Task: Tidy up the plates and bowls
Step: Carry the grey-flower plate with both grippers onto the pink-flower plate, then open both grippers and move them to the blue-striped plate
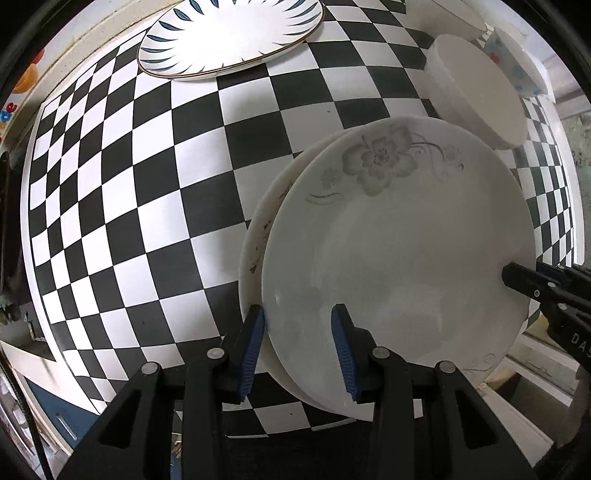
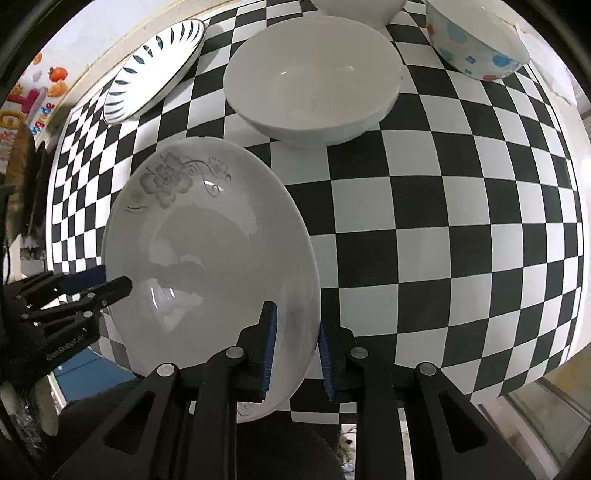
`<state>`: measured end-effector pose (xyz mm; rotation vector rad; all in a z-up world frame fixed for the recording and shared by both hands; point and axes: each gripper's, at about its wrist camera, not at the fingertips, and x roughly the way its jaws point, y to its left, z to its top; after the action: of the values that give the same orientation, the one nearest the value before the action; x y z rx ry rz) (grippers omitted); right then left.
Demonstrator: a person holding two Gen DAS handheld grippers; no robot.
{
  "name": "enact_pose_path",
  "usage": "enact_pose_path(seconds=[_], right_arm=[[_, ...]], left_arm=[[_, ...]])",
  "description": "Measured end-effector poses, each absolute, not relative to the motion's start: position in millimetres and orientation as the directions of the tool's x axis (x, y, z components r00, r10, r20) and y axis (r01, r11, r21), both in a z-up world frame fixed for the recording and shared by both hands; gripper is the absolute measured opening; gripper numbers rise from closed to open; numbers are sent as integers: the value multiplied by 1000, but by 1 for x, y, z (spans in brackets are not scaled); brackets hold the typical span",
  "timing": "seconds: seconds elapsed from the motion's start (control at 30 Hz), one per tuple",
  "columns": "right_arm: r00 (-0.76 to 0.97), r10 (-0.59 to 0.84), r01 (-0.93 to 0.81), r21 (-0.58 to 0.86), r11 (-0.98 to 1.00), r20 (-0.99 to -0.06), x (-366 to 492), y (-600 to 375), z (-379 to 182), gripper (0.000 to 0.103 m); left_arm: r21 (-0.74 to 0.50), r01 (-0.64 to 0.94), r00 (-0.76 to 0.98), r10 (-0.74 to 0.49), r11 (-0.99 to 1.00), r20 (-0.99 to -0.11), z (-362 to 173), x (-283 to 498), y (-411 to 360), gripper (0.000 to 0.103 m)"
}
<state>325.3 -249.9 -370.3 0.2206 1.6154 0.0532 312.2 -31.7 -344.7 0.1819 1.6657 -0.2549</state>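
Two stacked white plates with a grey flower print (image 1: 399, 243) sit on the checkered table; the top one also shows in the right wrist view (image 2: 210, 251). My left gripper (image 1: 299, 350) straddles the near-left rim of the stack, its blue pads on either side with a wide gap. My right gripper (image 2: 295, 354) straddles the right rim of the stack, pads close around it. Each gripper shows in the other's view, the right one (image 1: 524, 280) and the left one (image 2: 110, 288).
A blue-leaf patterned plate (image 1: 229, 33) lies at the far left. A plain white bowl (image 2: 314, 85) stands behind the stack, a dotted blue-and-orange bowl (image 2: 476, 40) and another white bowl (image 2: 358, 9) farther back. The table's front edge (image 2: 517, 384) is close.
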Motion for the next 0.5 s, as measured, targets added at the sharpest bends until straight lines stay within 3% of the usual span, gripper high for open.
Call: enact_pose_path(seconds=[0.27, 0.43, 0.5], right_arm=[[-35, 202, 132, 196, 972, -979, 332, -254, -357, 25], [39, 254, 144, 257, 956, -966, 355, -263, -312, 25], [77, 293, 136, 301, 944, -953, 373, -261, -295, 30]], left_arm=[[-93, 235, -80, -76, 967, -994, -315, 321, -20, 34], [-165, 166, 8, -169, 972, -986, -273, 350, 1, 36], [-195, 125, 46, -202, 973, -978, -261, 370, 17, 36]])
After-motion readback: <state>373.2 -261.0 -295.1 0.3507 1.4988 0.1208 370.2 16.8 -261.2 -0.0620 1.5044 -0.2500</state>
